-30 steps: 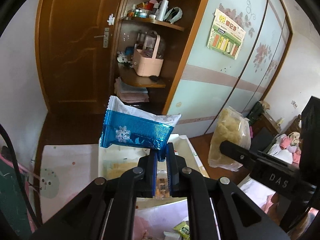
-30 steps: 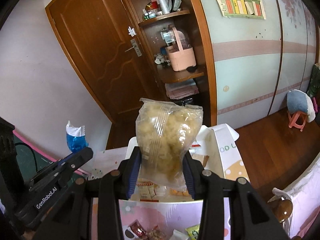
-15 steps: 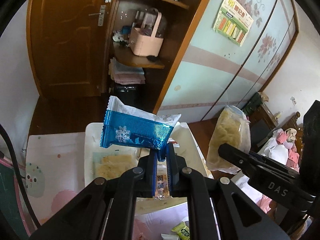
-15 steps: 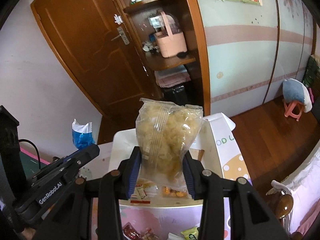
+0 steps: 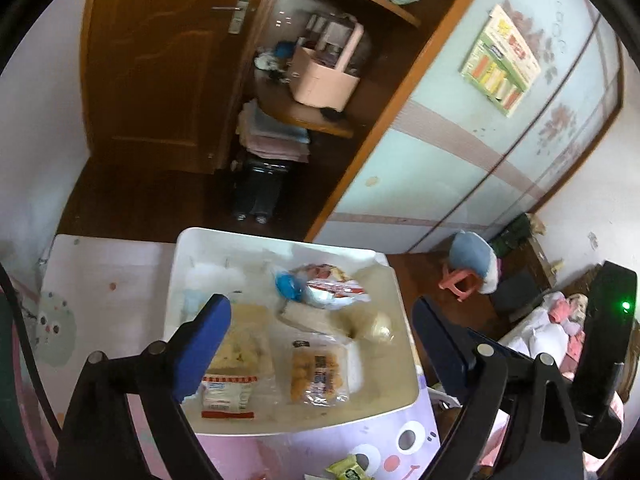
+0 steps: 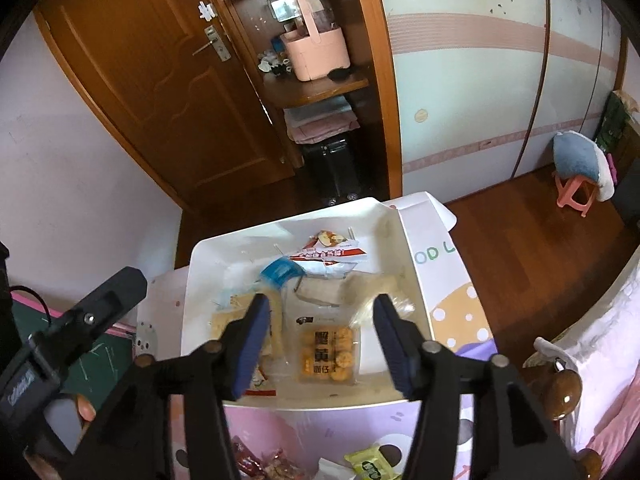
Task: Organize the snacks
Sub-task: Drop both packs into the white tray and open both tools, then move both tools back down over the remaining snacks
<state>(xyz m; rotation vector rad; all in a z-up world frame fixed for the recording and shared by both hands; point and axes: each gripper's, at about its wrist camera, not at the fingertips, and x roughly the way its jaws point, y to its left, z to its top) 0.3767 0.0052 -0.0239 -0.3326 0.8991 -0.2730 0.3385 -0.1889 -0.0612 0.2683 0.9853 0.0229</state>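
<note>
A white bin (image 5: 280, 236) (image 6: 280, 225) holds several snack packs. My left gripper (image 5: 320, 312) hangs over it, its jaws opening wide with nothing between them. The blue packet (image 5: 289, 286) (image 6: 280, 273) lies blurred in the bin beside a red-and-white pack (image 5: 334, 288) (image 6: 328, 255). My right gripper (image 6: 321, 302) is also above the bin, its jaws opening and bare. The clear bag of yellow puffs (image 5: 374, 322) (image 6: 378, 294) rests blurred at the bin's right side. An orange biscuit pack (image 5: 318, 372) (image 6: 328, 352) lies below the fingers.
Loose snacks lie on the pink table in front of the bin, among them a yellow-green packet (image 5: 348, 468) (image 6: 368, 466). Behind stand a wooden door (image 6: 160, 80), shelves with a pink basket (image 6: 316, 54), a black suitcase (image 6: 334, 170) and a pink stool (image 6: 574, 196).
Both grippers opened. The blue packet left the left jaws and the puffs bag left the right jaws; both now lie in the bin. Both hands sank closer to the bin.
</note>
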